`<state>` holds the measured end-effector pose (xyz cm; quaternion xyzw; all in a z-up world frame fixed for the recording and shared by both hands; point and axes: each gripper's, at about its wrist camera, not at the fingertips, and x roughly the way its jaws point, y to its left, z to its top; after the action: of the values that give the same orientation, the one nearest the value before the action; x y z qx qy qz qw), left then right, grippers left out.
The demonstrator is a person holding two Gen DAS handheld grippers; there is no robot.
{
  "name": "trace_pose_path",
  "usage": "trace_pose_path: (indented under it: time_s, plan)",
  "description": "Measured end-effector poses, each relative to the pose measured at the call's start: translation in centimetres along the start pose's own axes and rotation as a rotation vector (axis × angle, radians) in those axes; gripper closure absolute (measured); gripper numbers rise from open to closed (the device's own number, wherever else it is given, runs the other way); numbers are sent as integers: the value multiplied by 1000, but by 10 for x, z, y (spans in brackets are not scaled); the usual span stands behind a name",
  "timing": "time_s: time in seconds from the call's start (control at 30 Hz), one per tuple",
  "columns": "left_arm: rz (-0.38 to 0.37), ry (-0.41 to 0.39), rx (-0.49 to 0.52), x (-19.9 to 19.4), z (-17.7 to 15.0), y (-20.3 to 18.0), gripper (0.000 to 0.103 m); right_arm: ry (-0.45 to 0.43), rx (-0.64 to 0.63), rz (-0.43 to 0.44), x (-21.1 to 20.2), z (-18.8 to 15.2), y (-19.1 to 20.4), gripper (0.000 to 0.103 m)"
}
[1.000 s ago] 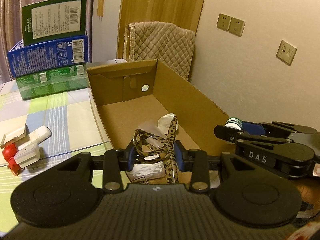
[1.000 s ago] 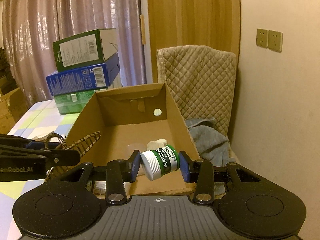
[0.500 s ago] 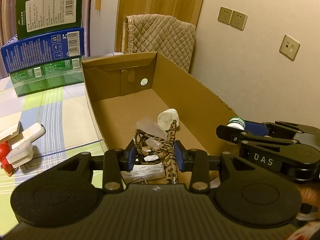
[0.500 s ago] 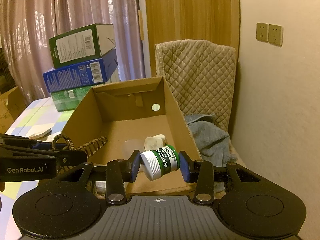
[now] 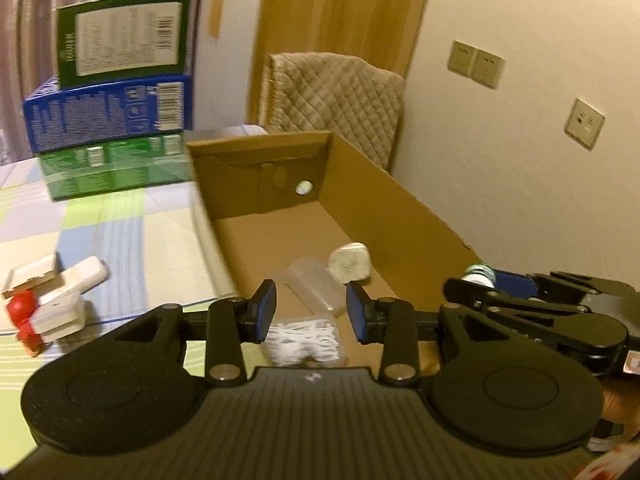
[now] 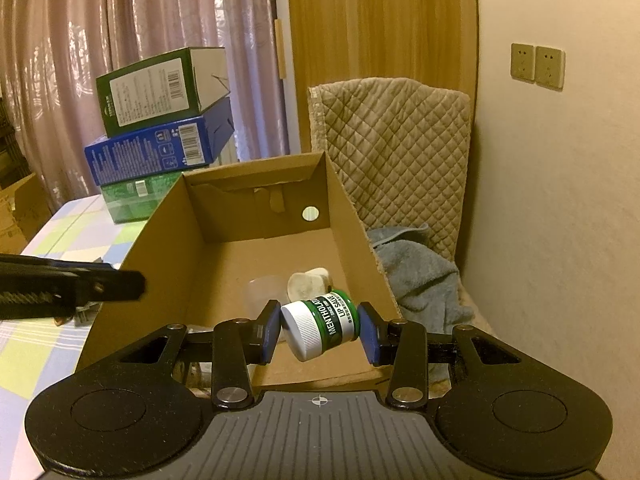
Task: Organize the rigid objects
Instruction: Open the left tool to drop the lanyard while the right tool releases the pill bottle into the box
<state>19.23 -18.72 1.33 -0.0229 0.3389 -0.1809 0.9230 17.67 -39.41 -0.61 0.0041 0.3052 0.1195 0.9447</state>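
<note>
An open cardboard box (image 5: 400, 208) (image 6: 168, 224) lies on the table. My left gripper (image 5: 311, 312) is open and empty above the box's near end. Below it lie a white packet (image 5: 304, 340), a clear plastic piece (image 5: 312, 284) and a white lump (image 5: 349, 261). The leopard-pattern strap is out of sight. My right gripper (image 6: 319, 332) is shut on a green lip-salve jar with a white lid (image 6: 320, 328), held tilted over the box's near edge. The jar's green rim also shows in the left wrist view (image 5: 480, 271).
Three stacked boxes, green, blue and green (image 5: 112, 96) (image 6: 160, 132), stand behind the cardboard box. A white and red toy (image 5: 52, 304) lies on the checked tablecloth at left. A quilted chair back (image 6: 392, 152) with a grey towel (image 6: 420, 272) stands to the right by the wall.
My left gripper has opened and the leopard-pattern strap it held is gone from between its fingers. The left view has swung a little. My right gripper still holds the jar.
</note>
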Motion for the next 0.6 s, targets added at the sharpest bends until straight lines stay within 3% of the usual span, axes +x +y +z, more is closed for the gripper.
trace_pose_path:
  time_s: [0.6]
  plan:
    - [59,-17,-73,-24,-12,30,68,8,14,29,2,0,9,65]
